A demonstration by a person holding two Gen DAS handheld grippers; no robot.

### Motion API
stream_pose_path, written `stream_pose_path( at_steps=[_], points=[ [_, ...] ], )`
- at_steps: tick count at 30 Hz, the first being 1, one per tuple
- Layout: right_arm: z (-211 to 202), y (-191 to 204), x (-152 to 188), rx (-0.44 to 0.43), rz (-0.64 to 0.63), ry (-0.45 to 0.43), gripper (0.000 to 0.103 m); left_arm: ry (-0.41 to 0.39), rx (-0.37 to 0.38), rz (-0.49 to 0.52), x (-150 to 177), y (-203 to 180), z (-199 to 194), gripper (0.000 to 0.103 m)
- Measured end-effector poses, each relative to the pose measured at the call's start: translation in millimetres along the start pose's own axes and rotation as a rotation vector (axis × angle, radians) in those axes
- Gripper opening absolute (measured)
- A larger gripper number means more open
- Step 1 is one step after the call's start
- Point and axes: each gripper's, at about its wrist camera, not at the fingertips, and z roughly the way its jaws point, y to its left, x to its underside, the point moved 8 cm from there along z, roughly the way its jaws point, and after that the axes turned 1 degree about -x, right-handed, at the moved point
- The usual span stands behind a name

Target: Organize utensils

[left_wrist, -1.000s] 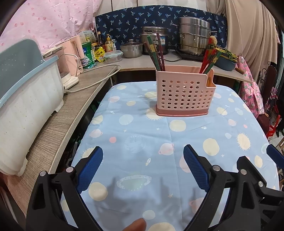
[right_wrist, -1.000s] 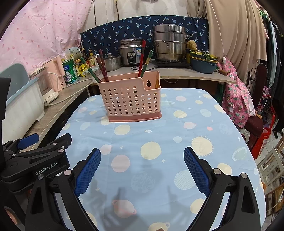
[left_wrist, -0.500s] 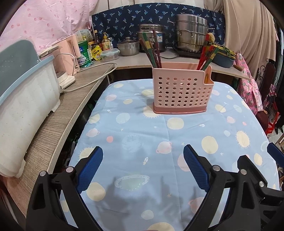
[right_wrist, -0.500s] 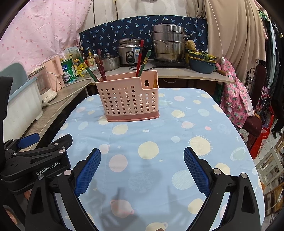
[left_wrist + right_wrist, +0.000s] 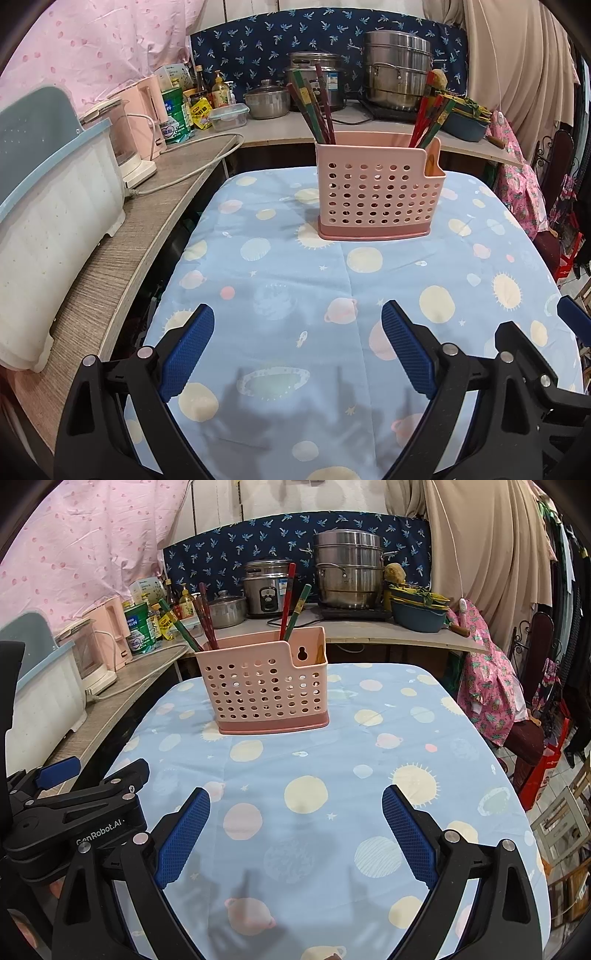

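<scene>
Two grippers, your left gripper (image 5: 297, 350) and right gripper (image 5: 295, 834), hover with fingers apart, empty; the pink utensil caddy (image 5: 380, 192) at frame centre hides the chopsticks' (image 5: 314, 107) lower ends.

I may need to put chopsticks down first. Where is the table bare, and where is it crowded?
Bare cloth lies between the pink holder and both open tongs, left and right, plus the tablecloth to the holder's right. The back counter is crowded.
</scene>
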Motion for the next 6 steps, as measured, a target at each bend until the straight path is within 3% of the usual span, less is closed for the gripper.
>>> stream_pose_path(
  at_steps=[6],
  points=[
    [1.8,0.5,-0.7,0.000,-0.002,0.004,0.091,0.023,0.007,-0.024,-0.3,2.3,8.2,0.088]
  ],
)
